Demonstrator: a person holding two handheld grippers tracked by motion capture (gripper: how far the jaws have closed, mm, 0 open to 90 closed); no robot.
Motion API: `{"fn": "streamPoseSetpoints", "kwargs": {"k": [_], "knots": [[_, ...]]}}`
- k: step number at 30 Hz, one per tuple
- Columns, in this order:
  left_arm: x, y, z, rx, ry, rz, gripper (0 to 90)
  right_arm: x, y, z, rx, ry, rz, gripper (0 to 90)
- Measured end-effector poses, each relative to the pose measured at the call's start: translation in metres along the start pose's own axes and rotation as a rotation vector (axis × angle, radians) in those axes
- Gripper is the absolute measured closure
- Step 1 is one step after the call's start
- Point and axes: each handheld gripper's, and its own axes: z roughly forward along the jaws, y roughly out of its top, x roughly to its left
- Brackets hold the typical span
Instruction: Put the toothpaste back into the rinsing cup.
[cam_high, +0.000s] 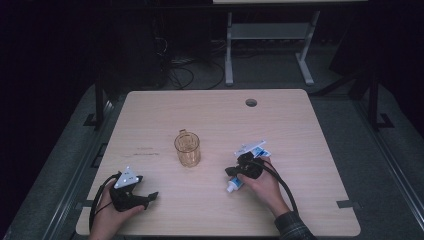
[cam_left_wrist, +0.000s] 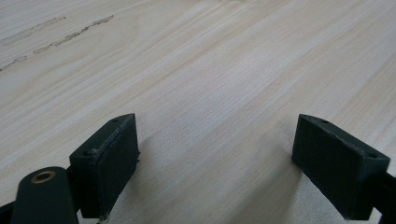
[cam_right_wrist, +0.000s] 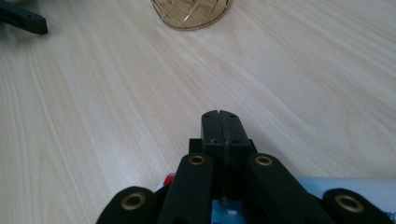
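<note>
Low in the high view, a person's two hands each hold a black two-jaw gripper over a pale wood-grain table (cam_high: 210, 107), forearms entering from the bottom edge of the frame. At lower left, the left gripper (cam_high: 150, 197) rests on the tabletop with a grey three-cornered plate on top and a black cable looping beside it; in the left gripper view its two black pads (cam_left_wrist: 109, 161) stand wide apart at the bottom corners, with bare wood between them and nothing held. At lower right of centre in the high view, the right gripper (cam_high: 231, 172) sits directly above a white and blue toothpaste tube (cam_high: 234, 186), whose capped end pokes out below the hand towards the lower left. In the right gripper view the jaws are pressed together at bottom centre, their tips meeting with no gap and nothing visible between them, while the tube's pale blue body lies beneath the linkage along the bottom edge. Whether the gripper touches the tube cannot be told. A ribbed amber glass mug (cam_high: 187, 148) with a small handle stands upright near the middle of the table, between the two grippers and well apart from both; its base appears at the top centre of the right gripper view
</note>
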Motion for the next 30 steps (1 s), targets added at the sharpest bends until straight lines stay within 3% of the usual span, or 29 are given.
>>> {"fn": "streamPoseSetpoints", "kwargs": {"k": [18, 30], "knots": [[0.000, 0.000, 0.000, 0.000, 0.000, 0.000, 13.6, 0.002, -0.008, -0.006, 0.012, -0.013, -0.010, 90.0], [0.000, 0.000, 0.000, 0.000, 0.000, 0.001, 13.6, 0.003, -0.023, -0.024, 0.023, -0.039, 0.003, 90.0]]}}
